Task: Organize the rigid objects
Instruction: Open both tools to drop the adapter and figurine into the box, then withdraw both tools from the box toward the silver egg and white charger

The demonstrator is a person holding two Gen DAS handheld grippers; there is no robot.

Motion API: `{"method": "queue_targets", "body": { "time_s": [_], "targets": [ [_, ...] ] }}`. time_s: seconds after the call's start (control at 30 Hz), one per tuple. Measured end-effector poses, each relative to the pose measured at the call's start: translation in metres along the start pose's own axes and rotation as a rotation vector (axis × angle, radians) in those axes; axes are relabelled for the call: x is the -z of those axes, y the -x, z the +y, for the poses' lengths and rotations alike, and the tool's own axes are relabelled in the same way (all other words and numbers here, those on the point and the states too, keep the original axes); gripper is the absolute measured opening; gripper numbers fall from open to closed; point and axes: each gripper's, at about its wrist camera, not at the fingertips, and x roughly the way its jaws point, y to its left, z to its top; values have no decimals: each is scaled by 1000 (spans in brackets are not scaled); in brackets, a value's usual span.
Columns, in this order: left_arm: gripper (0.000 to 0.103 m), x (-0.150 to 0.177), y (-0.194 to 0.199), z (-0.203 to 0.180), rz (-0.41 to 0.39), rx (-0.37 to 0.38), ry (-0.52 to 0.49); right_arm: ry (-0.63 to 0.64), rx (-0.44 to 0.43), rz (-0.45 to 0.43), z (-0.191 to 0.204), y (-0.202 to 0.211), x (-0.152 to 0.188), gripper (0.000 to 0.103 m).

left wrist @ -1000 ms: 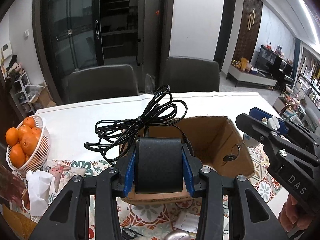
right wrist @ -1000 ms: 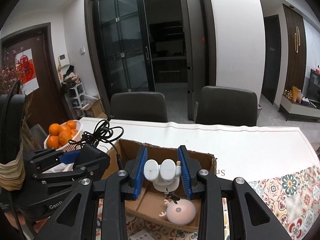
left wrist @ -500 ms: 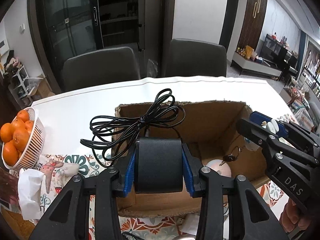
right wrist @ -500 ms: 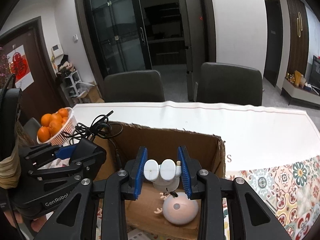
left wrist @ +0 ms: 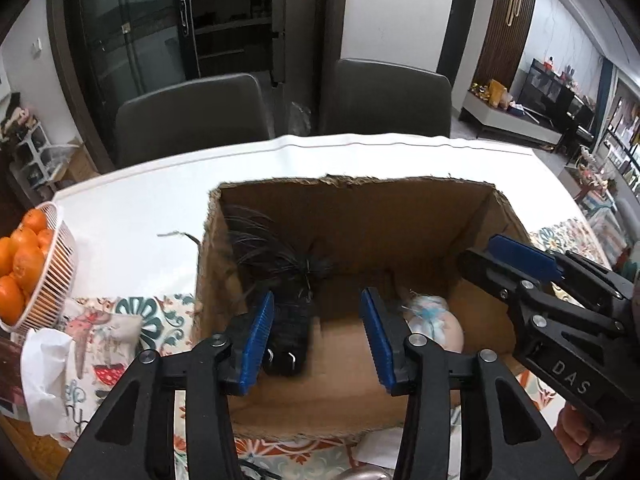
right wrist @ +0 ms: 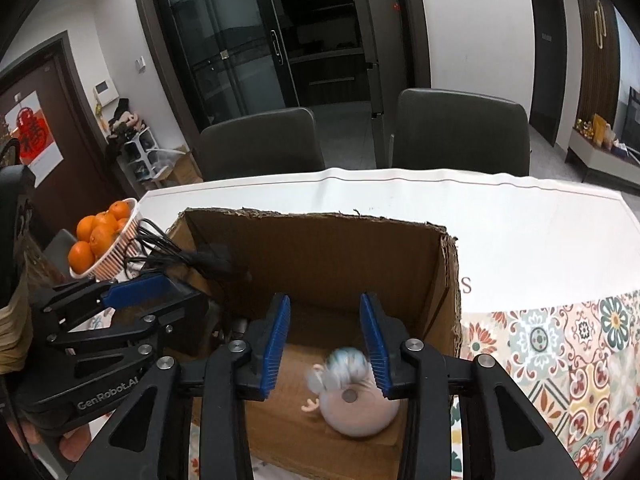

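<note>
An open brown cardboard box (left wrist: 360, 216) (right wrist: 320, 248) stands on the table. My left gripper (left wrist: 318, 334) is open over its near left part; a black power adapter (left wrist: 290, 330) with its black cable (left wrist: 276, 256) is blurred, dropping into the box just below it. My right gripper (right wrist: 326, 344) is open over the near right part; a small white toy (right wrist: 340, 364) is blurred just below it, above a round pale pink toy (right wrist: 360, 412) on the box floor. The pink toy also shows in the left wrist view (left wrist: 434, 320).
A white basket of oranges (left wrist: 28, 264) (right wrist: 104, 236) stands at the table's left edge beside crumpled tissue (left wrist: 44, 376). A patterned mat (right wrist: 560, 352) covers the near table, a white cloth (left wrist: 132, 208) the far part. Two dark chairs (left wrist: 192, 116) stand behind.
Both grippers have opened over the box. The adapter with its cable has left the left gripper and the white toy the right gripper; both are falling inside.
</note>
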Motion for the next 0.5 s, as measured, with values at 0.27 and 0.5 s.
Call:
{"method": "queue_targets", "body": {
  "time_s": [0.27, 0.5],
  "targets": [
    [49, 6, 21, -8, -63, -30, -34, -2, 17, -19, -1, 13, 7, 38],
    [52, 16, 46, -13, -104, -33, -38, 2, 25, -53, 2, 33, 14, 44]
  ]
}}
